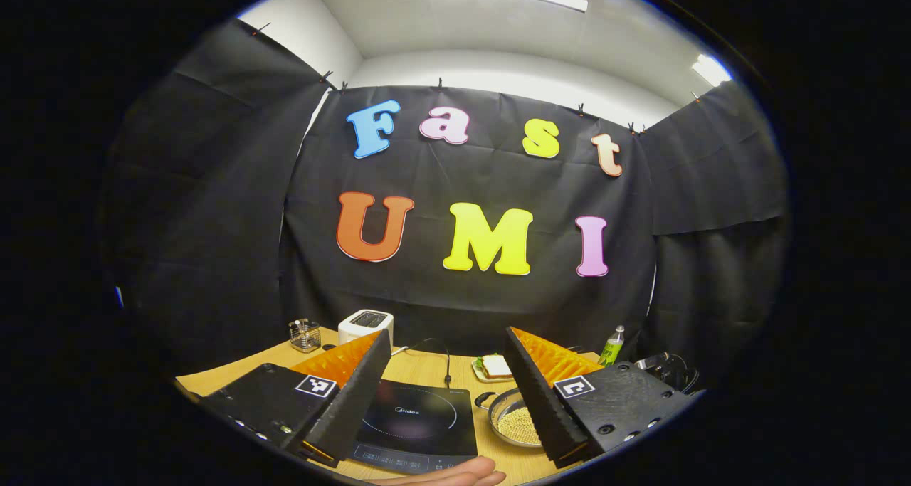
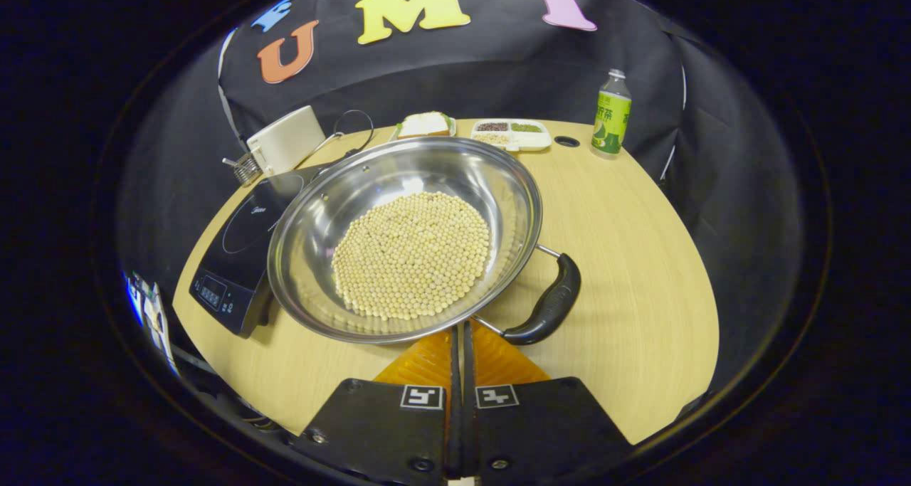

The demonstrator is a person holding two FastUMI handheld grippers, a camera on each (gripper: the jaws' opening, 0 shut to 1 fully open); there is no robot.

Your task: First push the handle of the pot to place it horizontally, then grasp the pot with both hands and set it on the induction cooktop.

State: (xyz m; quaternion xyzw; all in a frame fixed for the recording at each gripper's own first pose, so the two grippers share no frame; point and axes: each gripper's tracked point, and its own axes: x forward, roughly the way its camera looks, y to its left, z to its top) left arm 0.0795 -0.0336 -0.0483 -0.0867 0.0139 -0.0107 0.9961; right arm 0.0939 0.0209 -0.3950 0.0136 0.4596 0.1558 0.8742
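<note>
Steel pot [image 2: 406, 237] of beans sits beside the cooktop [image 2: 245, 258], handle [image 2: 548, 304] at 4 o'clock. Your right gripper [image 2: 459, 336] is clenched, tips at the rim; left gripper [image 1: 448, 358] hovers high, spread wide.

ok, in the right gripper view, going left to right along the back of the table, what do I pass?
Wire basket → toaster → sandwich plate → divided tray of grains → green bottle.
</note>
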